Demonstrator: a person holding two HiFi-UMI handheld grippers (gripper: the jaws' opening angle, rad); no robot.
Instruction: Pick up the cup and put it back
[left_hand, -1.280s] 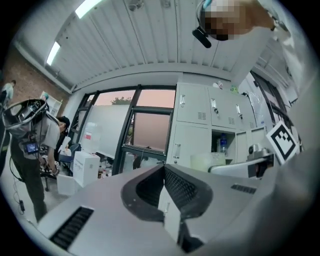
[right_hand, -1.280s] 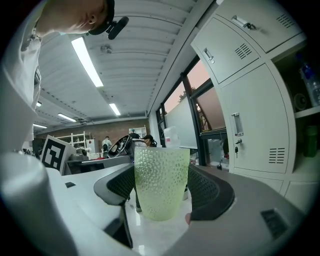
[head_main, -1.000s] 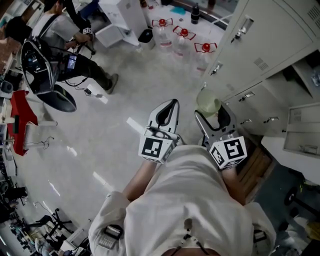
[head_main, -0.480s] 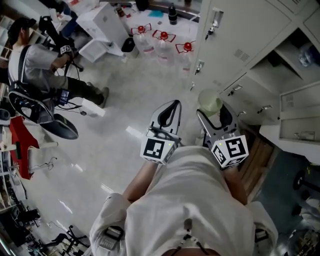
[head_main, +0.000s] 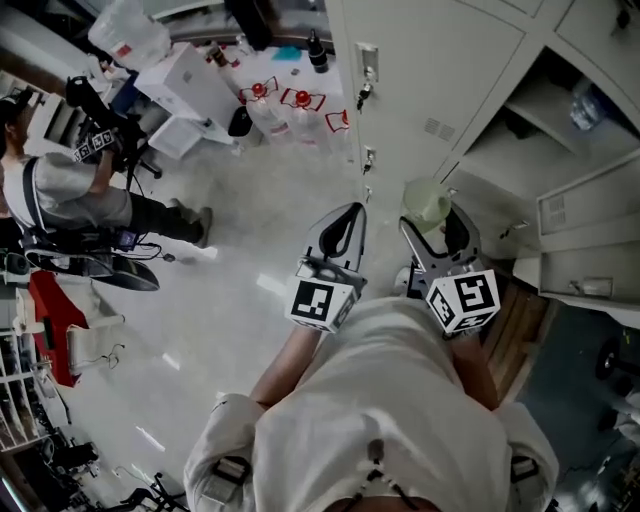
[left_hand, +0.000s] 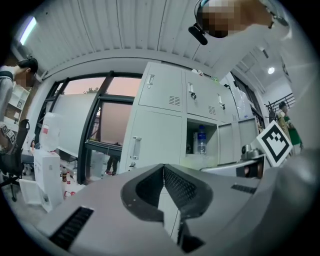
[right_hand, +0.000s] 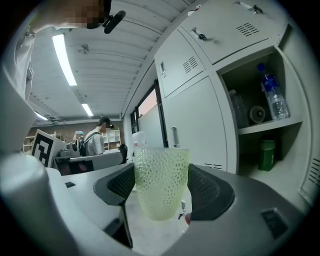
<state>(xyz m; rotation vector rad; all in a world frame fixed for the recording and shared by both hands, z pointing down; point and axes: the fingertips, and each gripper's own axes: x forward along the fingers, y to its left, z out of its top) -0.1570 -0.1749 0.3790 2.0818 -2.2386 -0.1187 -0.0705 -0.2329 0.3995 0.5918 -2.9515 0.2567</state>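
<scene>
A pale green dimpled cup (right_hand: 160, 181) stands upright between the jaws of my right gripper (right_hand: 161, 186), which is shut on it. In the head view the cup (head_main: 425, 203) is held in the air in front of the grey lockers (head_main: 430, 90), at the tip of the right gripper (head_main: 432, 222). My left gripper (head_main: 340, 228) hangs beside it to the left, shut with nothing in it; in its own view the left gripper (left_hand: 163, 176) has its jaws touching.
An open locker compartment (right_hand: 257, 117) holds a water bottle (right_hand: 273, 97), a roll and a green container (right_hand: 265, 154). Water jugs (head_main: 300, 100) stand on the floor by the lockers. A seated person (head_main: 70, 190) and chairs are at the far left.
The view has swung toward the lockers, which now fill more of the upper right. Both grippers keep their pose, the cup still held in the right one.
</scene>
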